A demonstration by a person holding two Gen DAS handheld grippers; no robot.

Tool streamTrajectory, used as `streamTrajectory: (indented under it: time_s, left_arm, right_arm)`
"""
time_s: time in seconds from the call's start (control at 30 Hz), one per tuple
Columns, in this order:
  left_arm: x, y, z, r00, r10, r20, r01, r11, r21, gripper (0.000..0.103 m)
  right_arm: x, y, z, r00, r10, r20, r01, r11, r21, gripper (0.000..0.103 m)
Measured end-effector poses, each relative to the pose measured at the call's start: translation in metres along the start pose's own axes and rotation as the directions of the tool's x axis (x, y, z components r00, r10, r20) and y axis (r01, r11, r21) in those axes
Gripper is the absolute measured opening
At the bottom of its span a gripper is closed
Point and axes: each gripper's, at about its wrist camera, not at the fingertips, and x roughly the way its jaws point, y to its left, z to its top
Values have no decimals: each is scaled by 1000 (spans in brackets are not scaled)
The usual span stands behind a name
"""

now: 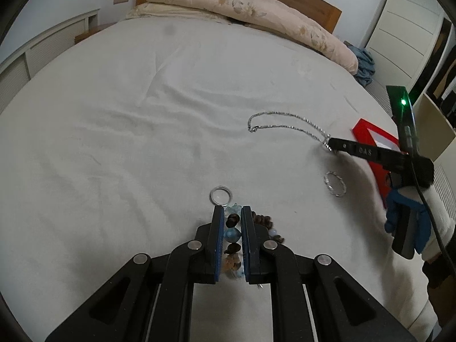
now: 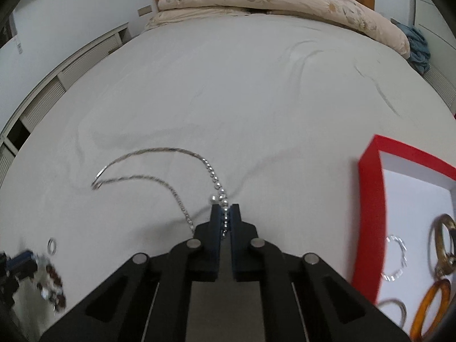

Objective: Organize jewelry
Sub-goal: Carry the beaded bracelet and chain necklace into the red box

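Note:
My left gripper [image 1: 231, 213] is shut on a beaded bracelet [image 1: 232, 235] of brown and blue beads, low over the white bed sheet. A clear ring [image 1: 220, 195] lies just beyond its tips. My right gripper [image 2: 225, 209] is shut on the beaded end of a silver necklace [image 2: 159, 171], whose chain trails left across the sheet; it also shows in the left wrist view [image 1: 285, 122]. A red jewelry box [image 2: 370, 199] with a white interior sits at right and holds several bangles [image 2: 443, 245] and a sparkly bracelet [image 2: 396, 256].
A twisted silver ring [image 1: 335, 183] lies on the sheet between the grippers. A folded floral quilt [image 1: 242, 2] and the wooden headboard [image 1: 327, 8] are at the far end. White cabinets [image 1: 42, 45] line the left wall.

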Motion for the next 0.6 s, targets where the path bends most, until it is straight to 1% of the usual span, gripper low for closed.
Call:
streamTrajectory:
  time_s: [0.13, 0.3, 0.6]
  left_arm:
    - [-16, -6, 2, 1000, 3, 13, -3, 1000, 17, 11]
    - [-47, -18, 1, 999, 5, 45, -7, 999, 41, 11]
    - [-102, -50, 2, 994, -19, 109, 10, 997, 82, 11]
  right_arm:
    - [-32, 4, -7, 1000, 5, 21, -4, 1000, -22, 5]
    - [-83, 3, -7, 997, 15, 73, -13, 1000, -27, 5]
    - [-191, -1, -7, 982, 7, 188, -4, 1000, -18, 5]
